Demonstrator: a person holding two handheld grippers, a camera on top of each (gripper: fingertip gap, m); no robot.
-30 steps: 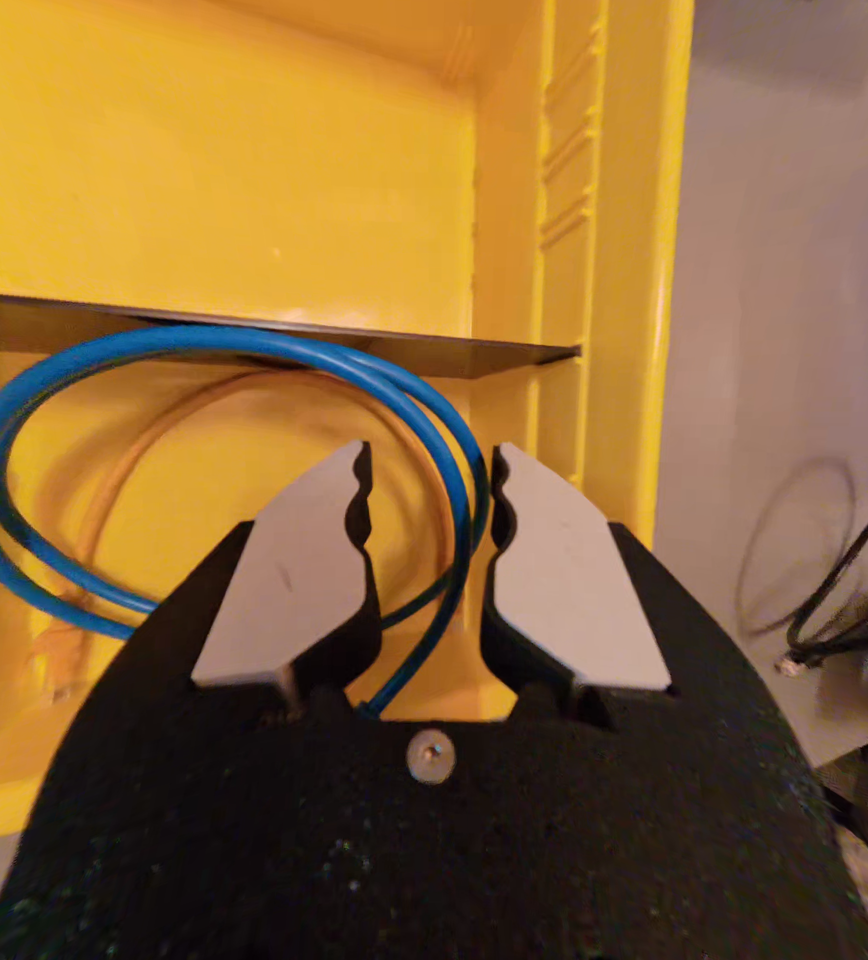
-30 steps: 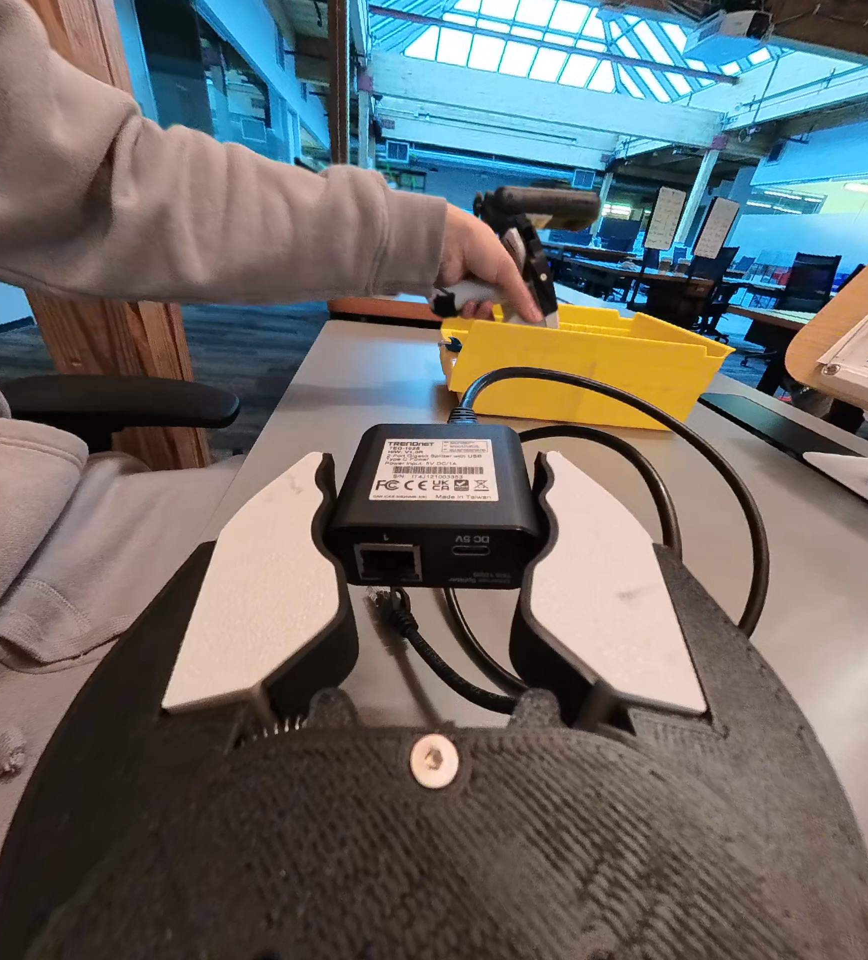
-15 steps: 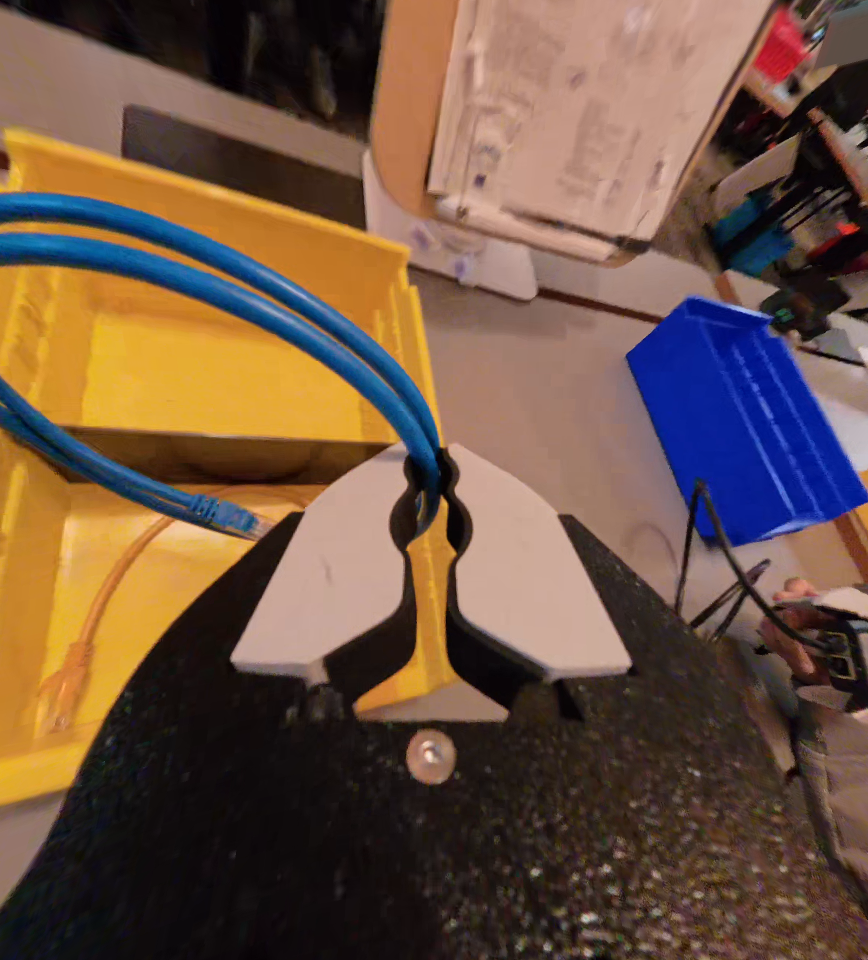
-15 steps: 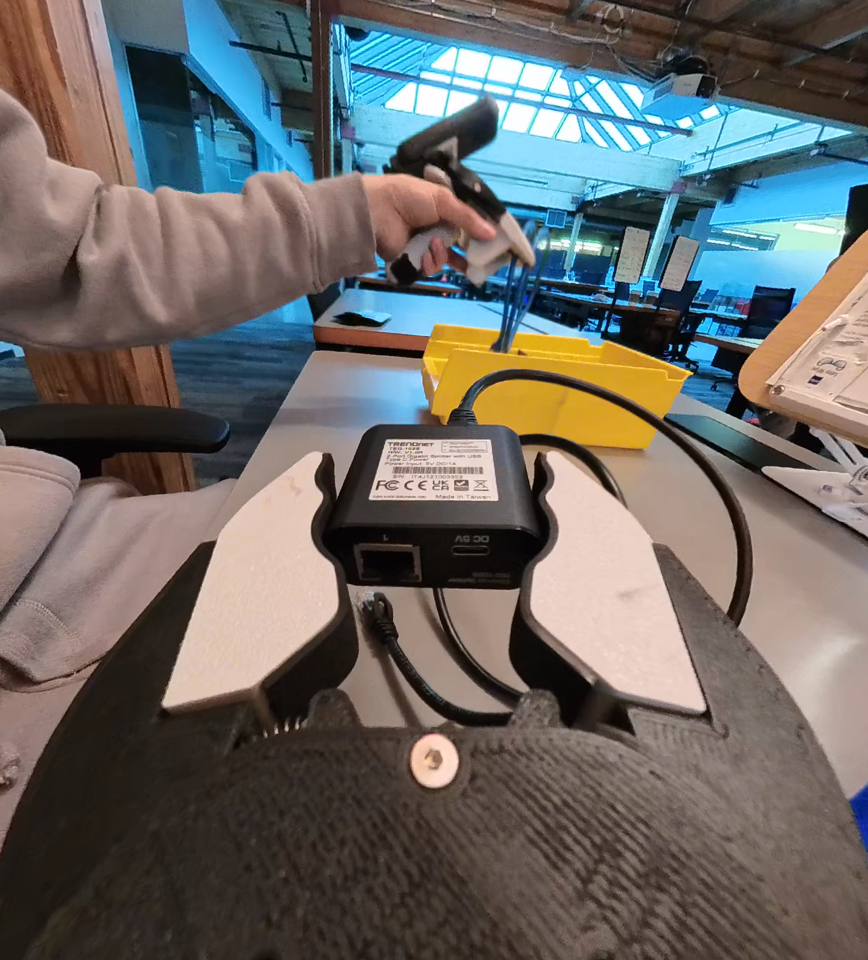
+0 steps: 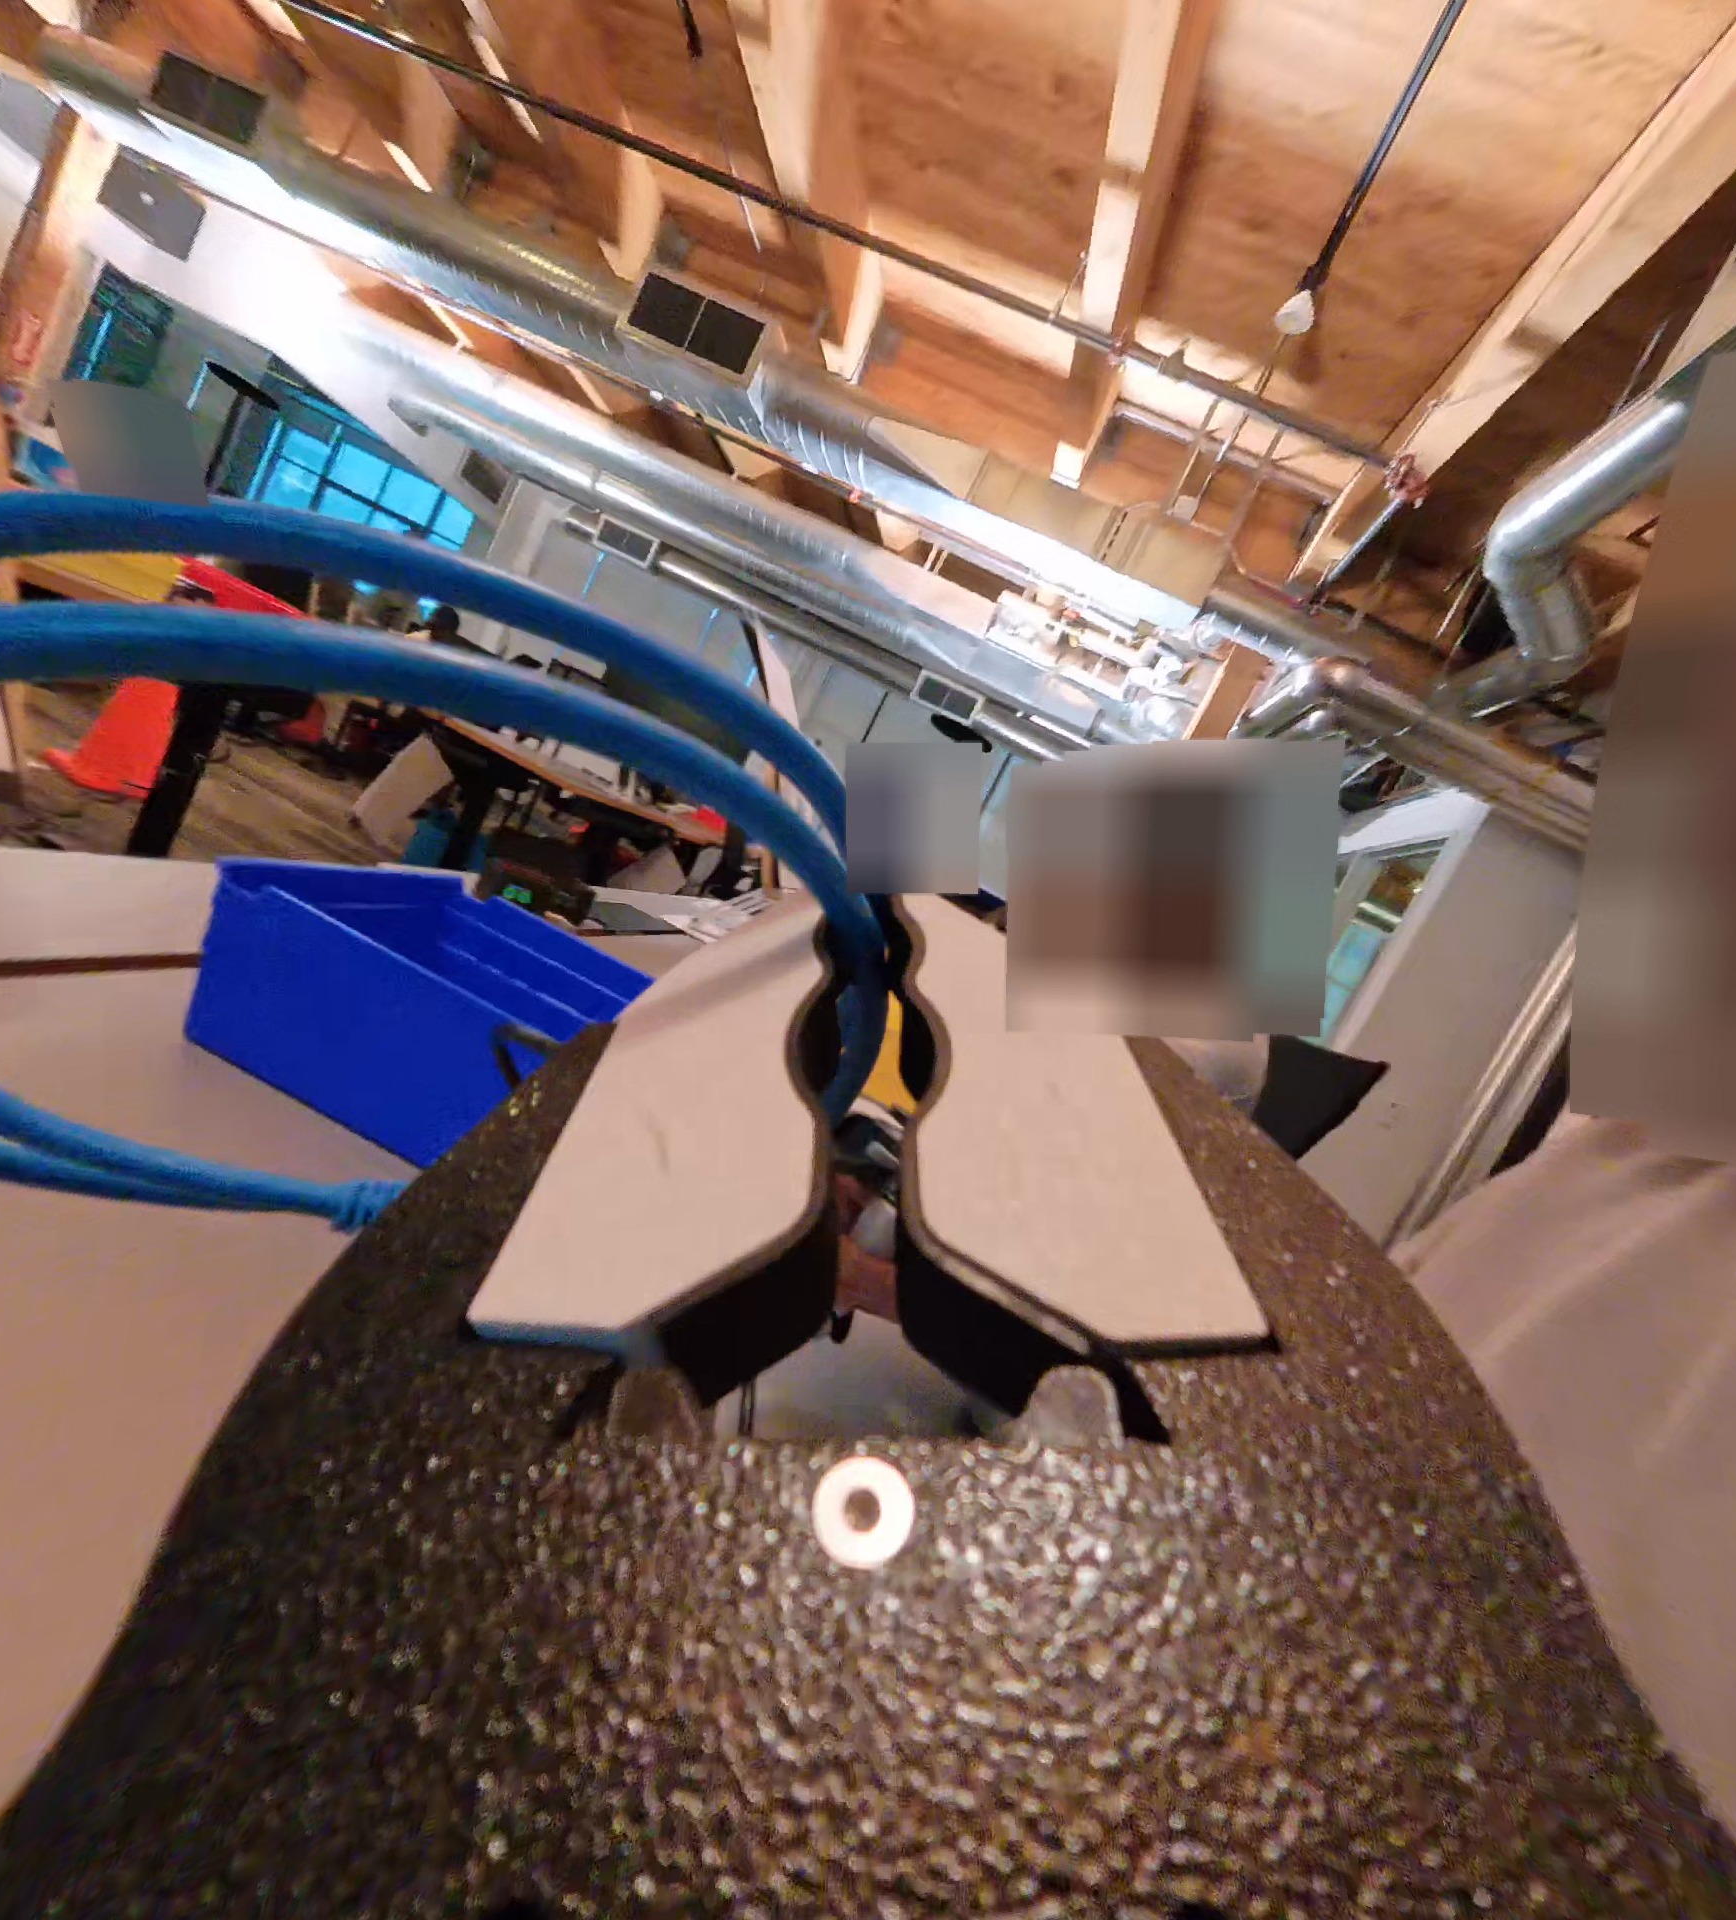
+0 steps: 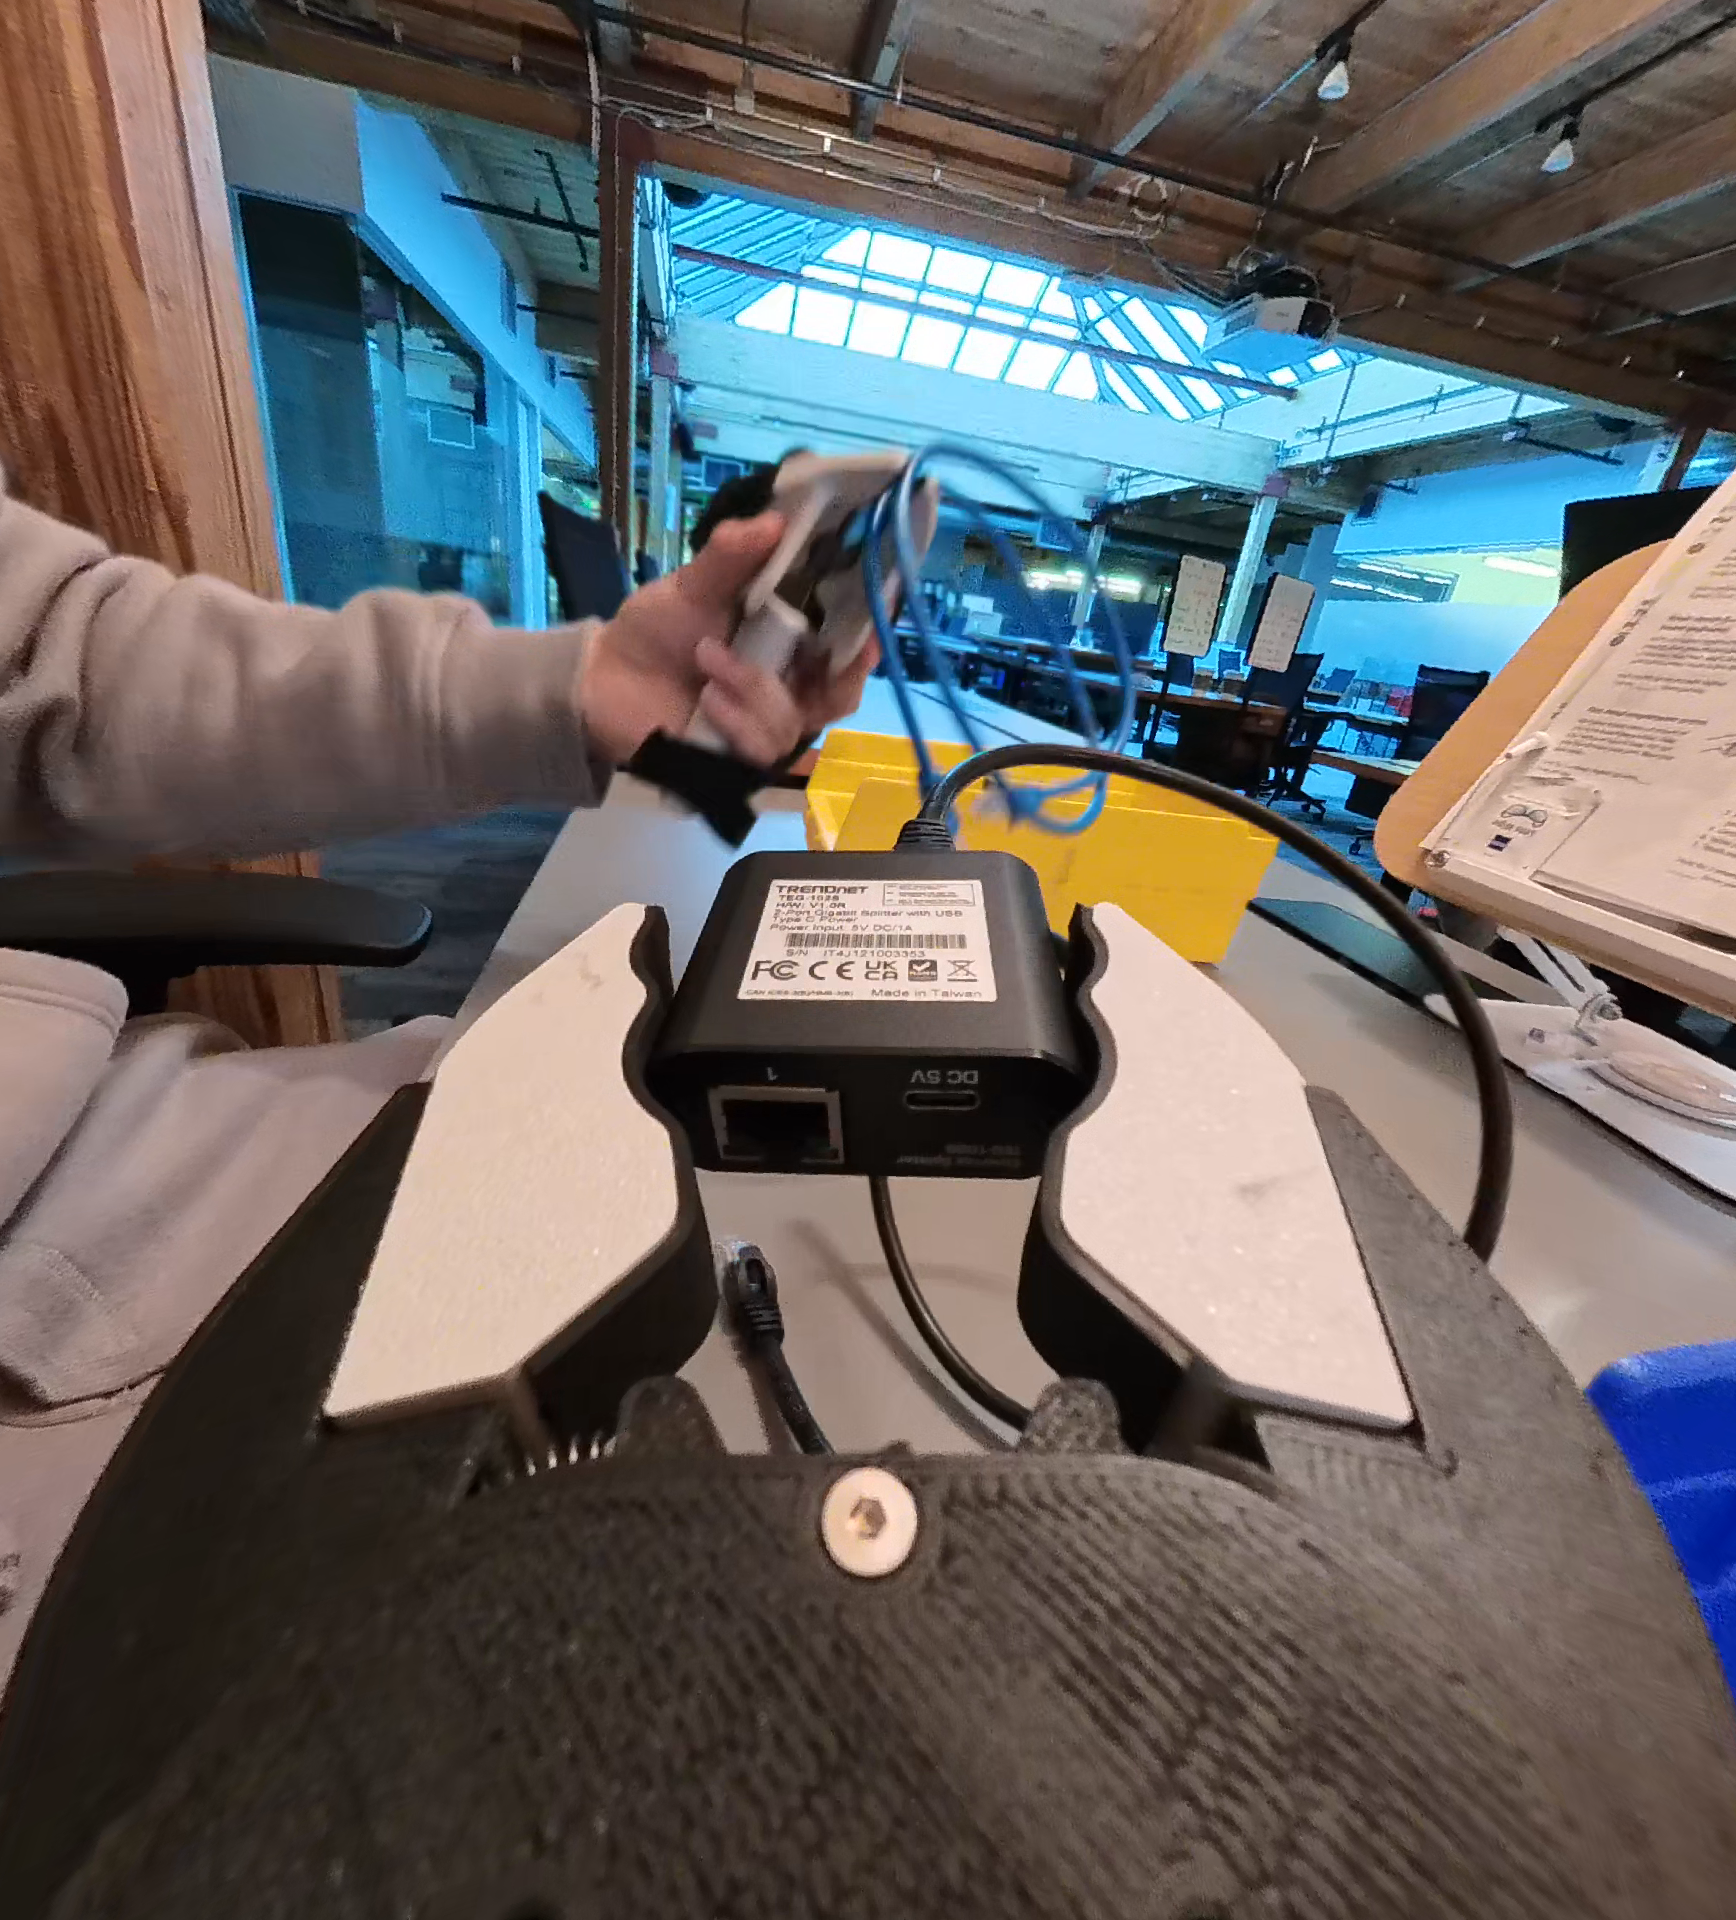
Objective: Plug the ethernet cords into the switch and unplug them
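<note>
A wooden ceiling (image 5: 999,187) with exposed beams runs overhead, with silver ducts (image 5: 573,312) and black vents (image 5: 698,322) slung beneath it. Far off, a skylight (image 6: 978,322) throws cool blue light over rows of desks (image 6: 1196,696) and dark chairs (image 6: 1446,707). A thick wooden post (image 6: 64,312) stands near on the left, beside a glass partition (image 6: 386,416). A grey table (image 6: 1363,1049) fills the foreground, with a black armrest (image 6: 209,925) to its left. An orange cone (image 5: 121,738) sits on the far floor.

Open-plan office/workshop loft: exposed timber ceiling (image 5: 947,156), metal ducts (image 5: 635,488), skylight (image 6: 957,322), desk rows (image 6: 1207,696).
</note>
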